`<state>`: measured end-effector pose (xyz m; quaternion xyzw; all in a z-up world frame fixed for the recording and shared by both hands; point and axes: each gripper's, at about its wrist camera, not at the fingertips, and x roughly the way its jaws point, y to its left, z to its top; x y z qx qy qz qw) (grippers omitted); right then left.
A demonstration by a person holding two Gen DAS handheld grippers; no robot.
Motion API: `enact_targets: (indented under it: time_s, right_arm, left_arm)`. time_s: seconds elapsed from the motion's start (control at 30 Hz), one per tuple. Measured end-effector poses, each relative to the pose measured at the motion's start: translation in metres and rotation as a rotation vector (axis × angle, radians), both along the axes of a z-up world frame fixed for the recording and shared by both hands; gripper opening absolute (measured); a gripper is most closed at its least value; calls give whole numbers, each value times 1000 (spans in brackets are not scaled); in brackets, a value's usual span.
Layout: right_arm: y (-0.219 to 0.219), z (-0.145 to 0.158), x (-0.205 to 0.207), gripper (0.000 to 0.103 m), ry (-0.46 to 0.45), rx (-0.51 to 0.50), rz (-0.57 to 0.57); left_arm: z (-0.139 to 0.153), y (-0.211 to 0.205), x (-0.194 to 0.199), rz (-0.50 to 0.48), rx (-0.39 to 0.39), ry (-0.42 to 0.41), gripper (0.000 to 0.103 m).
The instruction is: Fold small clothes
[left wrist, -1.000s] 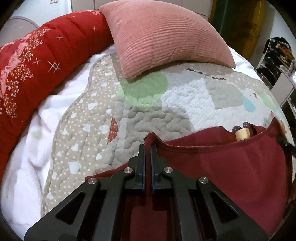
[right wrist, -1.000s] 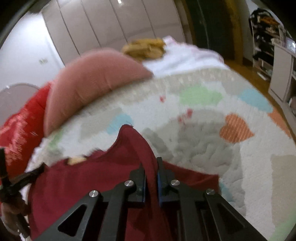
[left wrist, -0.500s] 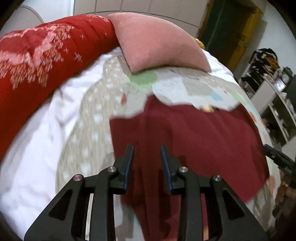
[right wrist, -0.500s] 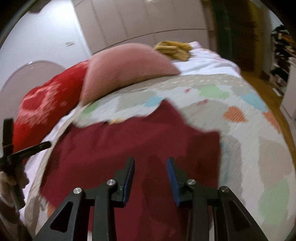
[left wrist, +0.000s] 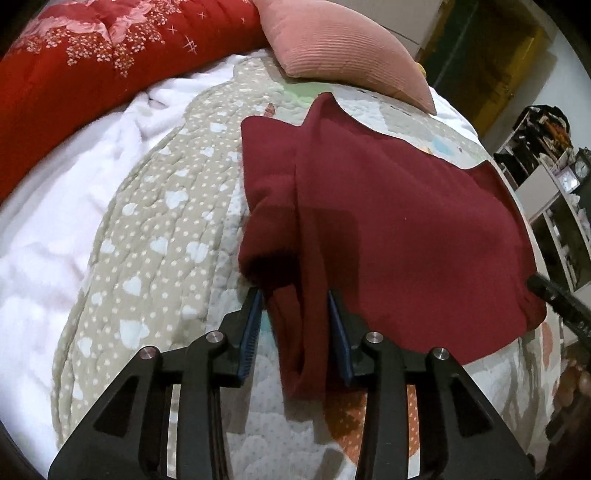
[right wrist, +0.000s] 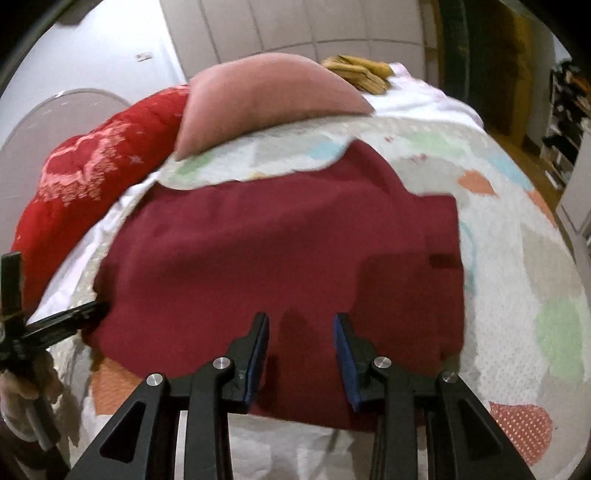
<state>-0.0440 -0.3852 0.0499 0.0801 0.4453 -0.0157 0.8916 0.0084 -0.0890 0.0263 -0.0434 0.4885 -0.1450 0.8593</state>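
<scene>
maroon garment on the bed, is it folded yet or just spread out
Mostly spread. The maroon garment lies flat on the quilt in the right wrist view; only its left edge is bunched and doubled over, seen in the left wrist view.

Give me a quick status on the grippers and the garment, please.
Both grippers, left and right, just opened, empty. Garment spread on quilt. Nothing in the way.

Home bedroom: bed w/ quilt (left wrist: pixel 155 236), pillow (left wrist: pixel 343 55), wardrobe doors (right wrist: pixel 295 26).
</scene>
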Motion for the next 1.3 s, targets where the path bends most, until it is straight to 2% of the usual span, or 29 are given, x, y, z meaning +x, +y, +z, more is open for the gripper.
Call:
enact_targets:
  time_s: [0.3, 0.4, 0.53, 0.63, 0.73, 0.83, 1.0, 1.1, 1.17, 1.3]
  right_arm:
    - [57, 6, 23, 34, -22, 51, 84]
    - [77, 6, 37, 34, -30, 67, 115]
    - [100, 3, 64, 34, -23, 82, 150]
    - [122, -2, 87, 34, -16, 56, 179]
    - [135, -8, 104, 34, -17, 43, 185]
    - [144, -17, 121, 34, -8, 32, 187]
    - [157, -42, 152, 34, 31, -41, 194]
    - [151, -45, 169, 36, 10, -33, 168]
    - [146, -47, 184, 37, 26, -6, 152]
    - [144, -34, 193, 37, 15, -16, 165]
  left_arm:
    - [8, 6, -12, -13, 34, -51, 35]
    - [4, 7, -11, -11, 37, -59, 43]
    - [-4, 13, -6, -15, -1, -44, 46]
    - [-8, 17, -3, -21, -27, -42, 51]
    - [-9, 16, -2, -31, -31, -49, 52]
    - [-10, 16, 0, -38, -40, -49, 53]
    - [-11, 19, 3, -33, -70, -38, 53]
    - [-11, 17, 3, -39, -58, -47, 54]
    - [-11, 17, 2, -43, -58, -50, 54]
    - [-13, 20, 3, -49, -69, -42, 54]
